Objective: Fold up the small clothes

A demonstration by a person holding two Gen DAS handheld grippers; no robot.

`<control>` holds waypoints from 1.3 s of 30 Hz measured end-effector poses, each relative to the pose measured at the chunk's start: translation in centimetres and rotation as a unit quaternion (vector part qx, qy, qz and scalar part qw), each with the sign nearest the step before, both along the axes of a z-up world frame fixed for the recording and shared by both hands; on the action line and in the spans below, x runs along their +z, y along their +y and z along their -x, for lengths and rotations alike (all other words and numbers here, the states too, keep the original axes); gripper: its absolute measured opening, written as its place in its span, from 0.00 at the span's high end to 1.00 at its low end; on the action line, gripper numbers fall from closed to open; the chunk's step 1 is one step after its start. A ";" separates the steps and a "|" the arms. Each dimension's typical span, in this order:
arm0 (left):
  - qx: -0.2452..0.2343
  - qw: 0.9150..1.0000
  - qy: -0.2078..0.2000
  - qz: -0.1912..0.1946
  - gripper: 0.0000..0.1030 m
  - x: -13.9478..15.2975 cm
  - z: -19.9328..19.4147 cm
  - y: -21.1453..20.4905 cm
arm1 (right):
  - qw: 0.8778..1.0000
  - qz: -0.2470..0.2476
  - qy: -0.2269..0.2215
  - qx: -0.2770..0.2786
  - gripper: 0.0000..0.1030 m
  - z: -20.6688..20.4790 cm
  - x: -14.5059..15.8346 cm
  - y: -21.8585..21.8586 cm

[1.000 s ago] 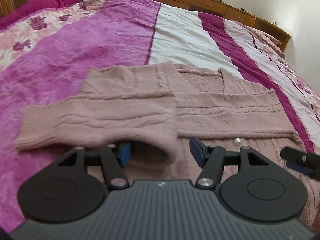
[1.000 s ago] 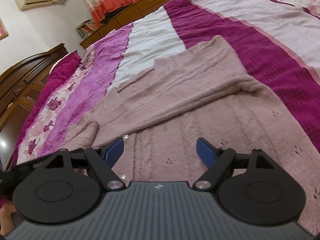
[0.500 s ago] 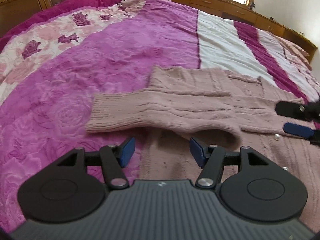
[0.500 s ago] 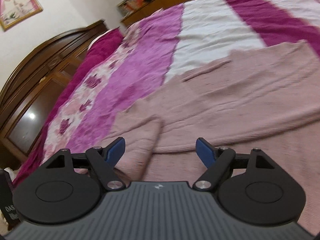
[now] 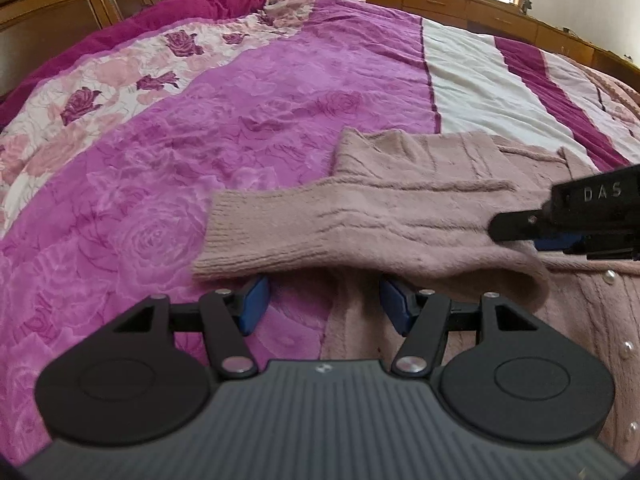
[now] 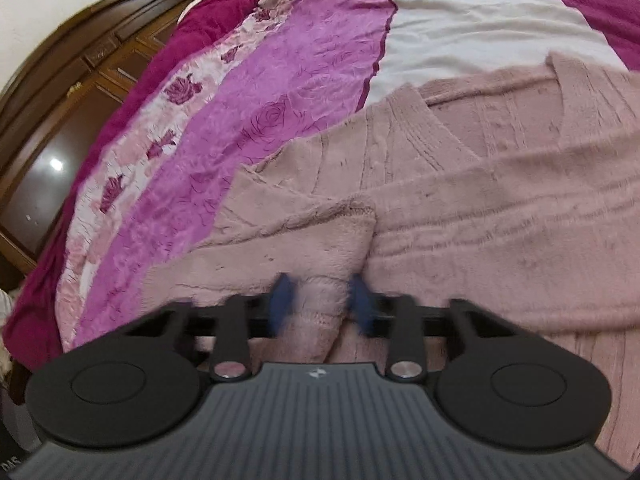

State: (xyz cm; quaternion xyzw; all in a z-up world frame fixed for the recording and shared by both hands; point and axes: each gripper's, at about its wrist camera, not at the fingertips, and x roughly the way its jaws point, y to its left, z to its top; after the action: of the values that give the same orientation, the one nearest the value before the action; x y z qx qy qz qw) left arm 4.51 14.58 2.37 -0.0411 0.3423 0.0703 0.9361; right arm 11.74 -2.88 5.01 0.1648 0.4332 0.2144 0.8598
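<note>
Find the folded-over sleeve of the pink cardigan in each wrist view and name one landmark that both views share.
Left wrist view: the sleeve lies across the centre, cuff at left, its right end under the right gripper.
Right wrist view: the sleeve sits at lower centre, with a fold of it pinched between the blue pads.
Shared landmark: the white stripe of the bedspread, beyond the cardigan.

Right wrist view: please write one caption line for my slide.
Right gripper, its fingers just closing, pinches a fold of the pink cardigan on the bedspread.
</note>
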 end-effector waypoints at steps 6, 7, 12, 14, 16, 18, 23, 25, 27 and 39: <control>0.012 1.000 0.001 0.003 0.40 -0.3 -0.6 0.2 | 0.994 0.034 -0.106 -0.009 0.91 -0.3 3.7 -0.3; 0.013 1.000 0.004 0.002 0.40 -0.4 -0.7 0.2 | 0.992 0.040 -0.117 -0.013 0.91 -0.4 4.1 -0.5; 0.013 1.000 0.004 -0.003 0.40 -0.7 -0.8 0.1 | 0.994 0.071 -0.086 -0.006 0.91 -1.8 2.1 -0.8; 0.013 1.000 0.004 -0.001 0.40 -0.7 -0.8 0.2 | 0.994 0.088 -0.068 -0.008 0.90 -2.1 0.1 -0.9; 0.012 1.000 0.005 0.001 0.40 -0.6 -0.7 0.3 | 0.994 0.082 -0.066 -0.017 0.89 -1.9 -1.2 -1.3; 0.009 1.000 0.006 0.002 0.40 -0.3 -0.6 0.4 | 0.995 0.071 -0.067 -0.024 0.81 -1.6 -1.6 -1.4; 0.000 1.000 0.014 0.015 0.40 0.9 0.2 1.0 | 0.994 0.065 -0.079 -0.027 0.58 0.0 0.3 -1.8; -0.001 1.000 0.016 0.022 0.40 1.4 0.6 1.4 | 0.992 0.068 -0.105 -0.024 0.51 1.3 1.4 -1.8; -0.001 0.999 0.018 0.027 0.40 1.9 0.8 1.6 | 0.989 0.070 -0.126 -0.015 0.47 2.5 2.4 -1.4; 0.004 0.999 0.036 0.027 0.40 4.0 3.0 2.6 | 0.980 0.066 -0.155 0.101 0.45 7.0 4.0 4.3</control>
State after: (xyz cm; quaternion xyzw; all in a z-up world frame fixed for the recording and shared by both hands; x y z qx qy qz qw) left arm 1.46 17.21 6.34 -0.0650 0.3770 0.0661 0.9216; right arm 4.75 1.40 9.00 0.0275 0.3224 0.2942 0.8993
